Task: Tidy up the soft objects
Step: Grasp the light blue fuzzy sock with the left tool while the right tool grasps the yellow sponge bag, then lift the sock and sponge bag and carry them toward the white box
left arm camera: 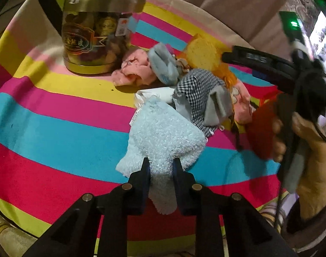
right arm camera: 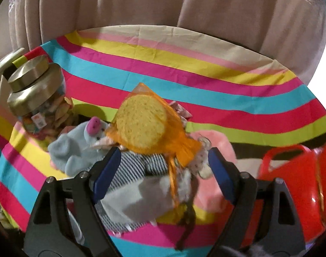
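Observation:
My left gripper [left arm camera: 160, 167] is shut on a fluffy light-blue cloth [left arm camera: 163, 132] lying on the striped tablecloth [left arm camera: 55, 117]. Behind it is a pile of soft things: a checked cloth [left arm camera: 197, 87], a blue plush toy [left arm camera: 163, 64], a pink cloth [left arm camera: 135, 68] and a yellow sponge in orange mesh [left arm camera: 203, 53]. My right gripper [right arm camera: 163, 162] is open above the pile, its pads either side of a striped cloth [right arm camera: 139, 162] and the mesh tail. The sponge [right arm camera: 141, 124] and the blue plush pig [right arm camera: 81, 145] lie just beyond it. The right gripper also shows in the left wrist view [left arm camera: 270, 64].
A gold-lidded glass jar [left arm camera: 94, 36] stands at the back left of the table, also in the right wrist view [right arm camera: 34, 98]. A red plastic basket [right arm camera: 291, 171] sits at the right. A beige curtain [right arm camera: 163, 4] hangs behind the table.

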A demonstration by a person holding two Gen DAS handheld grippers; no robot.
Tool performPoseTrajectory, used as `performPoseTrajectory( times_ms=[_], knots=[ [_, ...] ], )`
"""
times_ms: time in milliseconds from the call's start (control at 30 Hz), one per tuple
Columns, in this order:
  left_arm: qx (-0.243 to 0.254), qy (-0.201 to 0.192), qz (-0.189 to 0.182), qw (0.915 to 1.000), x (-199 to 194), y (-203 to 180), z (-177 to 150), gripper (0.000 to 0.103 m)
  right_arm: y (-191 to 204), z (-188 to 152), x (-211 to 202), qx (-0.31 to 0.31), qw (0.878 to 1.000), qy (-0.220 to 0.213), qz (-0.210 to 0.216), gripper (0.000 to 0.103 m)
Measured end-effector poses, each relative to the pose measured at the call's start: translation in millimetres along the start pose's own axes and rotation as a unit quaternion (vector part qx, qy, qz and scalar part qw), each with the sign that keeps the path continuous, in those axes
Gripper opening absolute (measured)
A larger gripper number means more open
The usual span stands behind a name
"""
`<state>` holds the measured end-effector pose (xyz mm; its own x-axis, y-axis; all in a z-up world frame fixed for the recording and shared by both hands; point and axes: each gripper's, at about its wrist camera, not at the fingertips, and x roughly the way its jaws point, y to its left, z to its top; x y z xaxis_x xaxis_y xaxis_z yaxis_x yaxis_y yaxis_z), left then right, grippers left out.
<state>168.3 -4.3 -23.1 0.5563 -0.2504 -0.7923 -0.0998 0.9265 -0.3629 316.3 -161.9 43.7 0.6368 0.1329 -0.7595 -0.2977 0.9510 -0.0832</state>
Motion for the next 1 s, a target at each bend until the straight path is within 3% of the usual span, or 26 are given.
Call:
performPoseTrajectory(
  times_ms=[133,433,633,700,733,833,1000],
  knots=[
    [-0.013,-0.007,-0.006,0.9999,-1.9,5.5,0.0,0.020,19.9,12.7,20.8,-0.023,1.000,0.002,-0.010,0.090],
    [-0.010,-0.005,-0.014,0.9998,3.8,1.7,-0.4,0.020,30.3,30.9,51.7,-0.008,1.000,0.004,-0.012,0.100],
    [-0.008,-0.003,-0.017,0.9998,6.7,2.8,0.9,0.020,39.5,32.7,79.0,-0.024,0.999,0.037,-0.025,0.100],
    [-0.008,-0.002,-0.018,0.9998,8.0,2.7,1.7,0.020,38.4,31.2,84.3,-0.019,0.999,0.043,-0.012,0.100],
    [-0.008,-0.002,-0.019,0.9998,8.5,2.9,2.0,0.020,37.4,30.2,86.3,-0.017,0.999,0.045,-0.009,0.099],
    [-0.010,-0.005,-0.020,0.9997,8.5,3.4,2.5,0.020,34.5,26.2,88.2,-0.012,0.999,0.045,-0.013,0.083],
    [-0.013,-0.015,-0.025,0.9995,4.6,3.9,3.1,0.020,32.9,21.5,78.3,-0.009,0.999,0.031,-0.007,0.083]
  ],
)
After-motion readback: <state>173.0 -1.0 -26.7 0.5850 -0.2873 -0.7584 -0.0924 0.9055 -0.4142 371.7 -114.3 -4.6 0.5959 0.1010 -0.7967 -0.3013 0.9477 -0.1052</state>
